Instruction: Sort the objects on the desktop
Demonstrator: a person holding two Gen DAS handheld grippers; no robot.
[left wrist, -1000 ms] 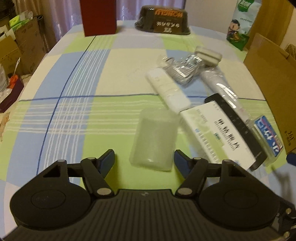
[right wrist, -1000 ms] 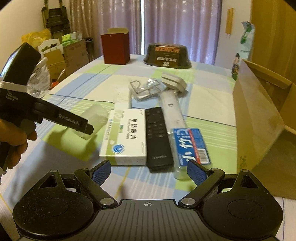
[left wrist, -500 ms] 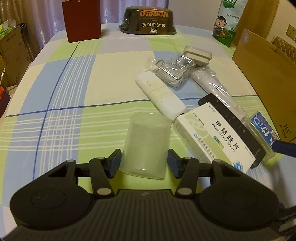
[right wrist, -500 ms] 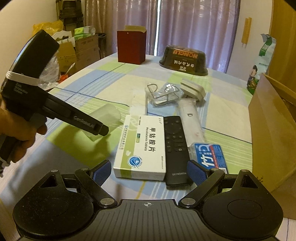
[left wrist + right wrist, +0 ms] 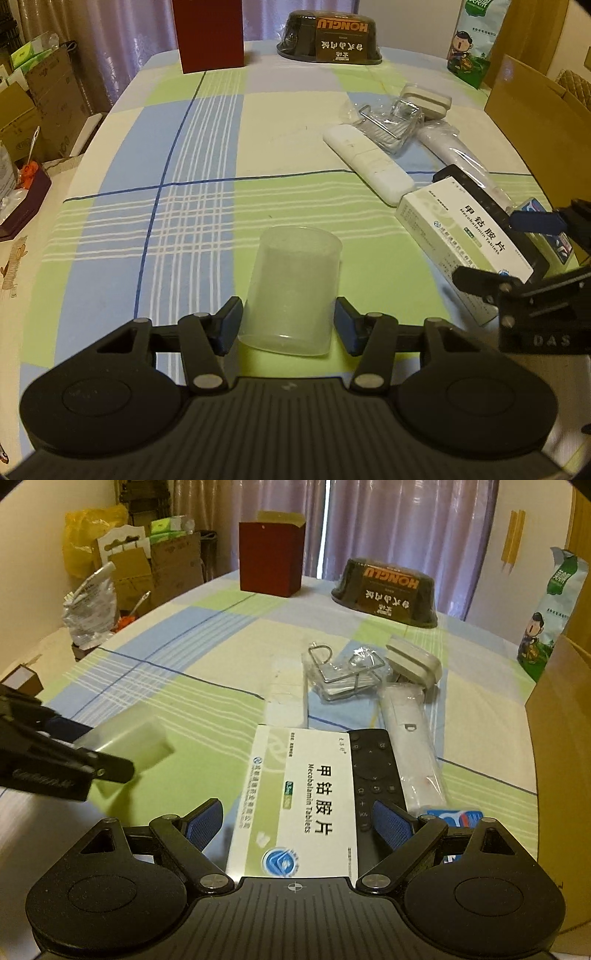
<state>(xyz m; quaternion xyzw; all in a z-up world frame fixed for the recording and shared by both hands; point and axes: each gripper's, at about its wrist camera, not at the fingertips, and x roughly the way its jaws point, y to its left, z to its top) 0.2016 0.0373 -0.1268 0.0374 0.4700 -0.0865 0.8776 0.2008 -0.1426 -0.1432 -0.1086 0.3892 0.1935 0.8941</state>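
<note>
A translucent plastic cup (image 5: 291,288) lies on the checked tablecloth (image 5: 184,206), its mouth pointing away. My left gripper (image 5: 288,325) is shut on the cup near its base, one pad pressed to each side. In the right wrist view the cup (image 5: 125,738) shows behind the left gripper's finger (image 5: 74,768). My right gripper (image 5: 297,827) is open, its blue pads on either side of a white medicine box (image 5: 299,797) and the black remote (image 5: 373,771) next to it. From the left wrist view, that box (image 5: 461,229) sits at the right.
Beyond the box lie a white remote (image 5: 365,158), a bagged wire holder (image 5: 388,125), a wrapped white item (image 5: 454,147) and a small pale case (image 5: 424,98). A cardboard box (image 5: 561,738) stands at the right. A red box (image 5: 210,33) and a dark bowl pack (image 5: 328,38) stand at the far edge.
My left gripper's fingers closed in from wide open onto the cup. My right gripper moved forward and down until its fingers straddle the medicine box.
</note>
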